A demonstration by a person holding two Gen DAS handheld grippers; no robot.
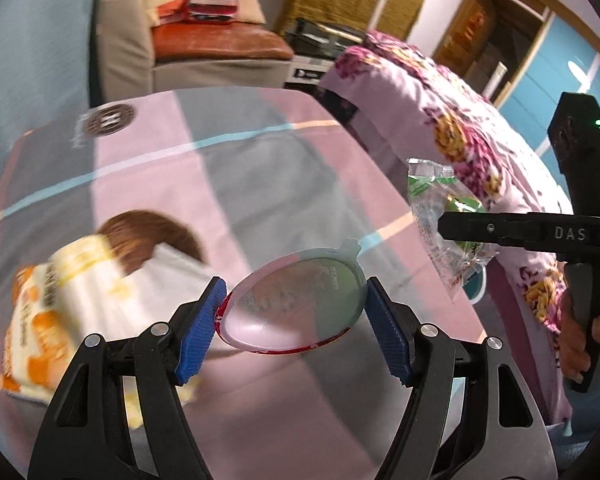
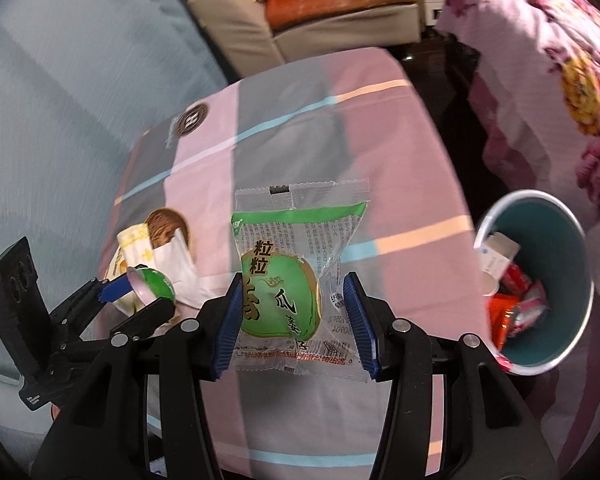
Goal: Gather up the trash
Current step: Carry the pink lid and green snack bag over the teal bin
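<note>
My left gripper is shut on a small round plastic cup with a foil lid, held above the bed. It shows in the right wrist view as a green cup in the left gripper. My right gripper is shut on a clear and green snack wrapper, held in the air; the wrapper also shows in the left wrist view. A teal-lined bin with red wrappers inside stands at the right, beside the bed.
A yellow and white bread bag lies on the pink and grey checked sheet, with a brown patch behind it. A floral quilt is heaped at the right. A sofa with packets stands behind the bed.
</note>
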